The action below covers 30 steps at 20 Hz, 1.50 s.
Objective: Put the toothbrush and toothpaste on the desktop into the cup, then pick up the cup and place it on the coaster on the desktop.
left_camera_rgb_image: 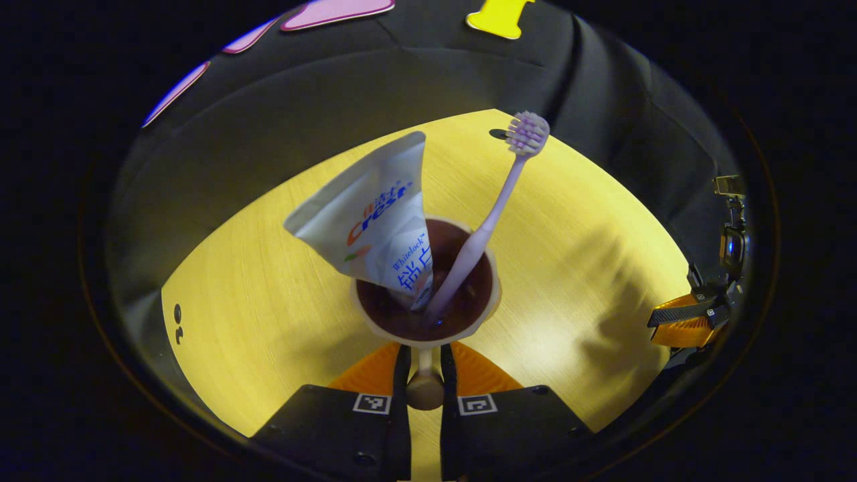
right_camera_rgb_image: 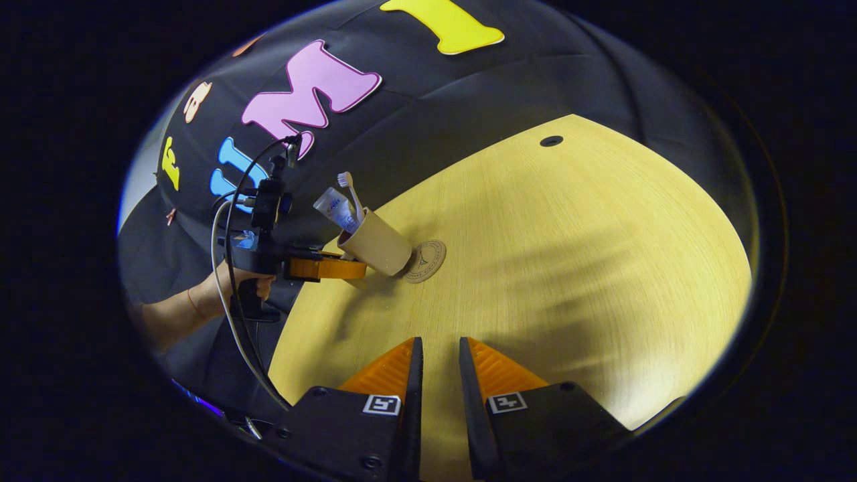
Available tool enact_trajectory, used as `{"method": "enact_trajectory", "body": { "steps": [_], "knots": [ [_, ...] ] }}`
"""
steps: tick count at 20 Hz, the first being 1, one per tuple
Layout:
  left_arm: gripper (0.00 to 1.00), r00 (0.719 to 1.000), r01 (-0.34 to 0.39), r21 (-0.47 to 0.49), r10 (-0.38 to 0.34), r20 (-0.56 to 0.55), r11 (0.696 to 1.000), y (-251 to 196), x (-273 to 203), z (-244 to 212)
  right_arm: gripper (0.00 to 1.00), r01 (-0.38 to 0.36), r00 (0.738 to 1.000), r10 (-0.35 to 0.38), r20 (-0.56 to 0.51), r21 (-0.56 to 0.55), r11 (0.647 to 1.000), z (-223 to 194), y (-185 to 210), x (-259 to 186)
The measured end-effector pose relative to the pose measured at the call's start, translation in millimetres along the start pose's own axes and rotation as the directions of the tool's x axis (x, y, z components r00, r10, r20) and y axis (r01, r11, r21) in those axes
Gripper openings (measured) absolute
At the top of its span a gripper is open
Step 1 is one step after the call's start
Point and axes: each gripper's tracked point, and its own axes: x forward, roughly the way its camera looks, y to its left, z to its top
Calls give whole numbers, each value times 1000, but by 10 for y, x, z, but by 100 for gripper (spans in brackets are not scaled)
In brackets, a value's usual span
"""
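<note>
Left gripper point(left_camera_rgb_image: 424, 375) is clamped on the cup's handle point(left_camera_rgb_image: 424, 388), both fingers pressing on it from either side, so the cup point(left_camera_rgb_image: 428, 314) hangs straight ahead of the camera with the toothpaste point(left_camera_rgb_image: 371, 217) and toothbrush point(left_camera_rgb_image: 492, 221) already standing in it, tube leaning left, brush leaning right with bristles up. In the right gripper view the same cup point(right_camera_rgb_image: 378, 242) sits tilted at the end of that gripper point(right_camera_rgb_image: 328, 268), a hand point(right_camera_rgb_image: 234, 284) behind it, and the cup's base is at the near edge of the coaster point(right_camera_rgb_image: 425, 260), touching or just above it; can't tell which from this angle. So the step in hand, as I read it, is the final placement. To do it well: bring the cup upright before lowering, since the tilt puts one edge of the base down first and could skid the coaster on the desktop point(right_camera_rgb_image: 569, 268). Shift the base toward the coaster's middle, then lower straight down until the whole base seats. Keep the squeeze on the handle until it is flat; grip is on a small knob-like handle, so the cup may swing if the wrist rolls fast. Contents are top-heavy, move slowly. Release by opening sideways and backing out along the handle axis. Right gripper point(right_camera_rgb_image: 435, 361) is empty, jaws narrow with a slim gap, hovering over bare desktop well apart from the cup; keep it parked there.
</note>
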Motion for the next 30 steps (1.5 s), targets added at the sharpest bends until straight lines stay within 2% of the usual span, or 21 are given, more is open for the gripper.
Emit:
{"method": "enact_trajectory", "body": {
  "steps": [3,4,5,8,17,19,22,23,24,30],
  "knots": [
    [22,1000,11,40,-11,-10,999,-117,54,49,33,13,1000,-13,8,15,1000,8,-70,-35],
    [27,1000,14,51,-14,-11,999,-152,77,71,33,15,1000,-15,10,21,1000,12,-85,-46],
    [22,1000,16,61,-16,-12,998,-181,93,85,33,18,1000,-19,9,27,999,11,-105,-54],
    [22,1000,20,86,-18,-20,996,-256,140,103,33,24,1000,-24,11,32,999,0,-151,-83],
    [24,999,-11,97,16,-43,995,-246,200,79,33,41,999,-42,18,55,998,15,-267,-113],
    [36,999,-36,109,40,-37,993,-205,227,84,33,40,999,-41,20,61,997,32,-261,-97],
    [78,1000,7,106,-6,-10,994,-322,193,144,33,38,999,-39,18,59,998,37,-240,-75],
    [86,1000,7,106,-7,1,994,-335,168,170,33,38,999,-39,18,58,998,37,-237,-76],
    [100,1000,7,104,-8,8,995,-336,177,176,33,38,999,-39,18,59,998,45,-231,-65],
    [100,998,-3,57,0,55,998,-295,24,155,33,37,999,-37,20,43,998,71,-136,-52]
  ]
}}
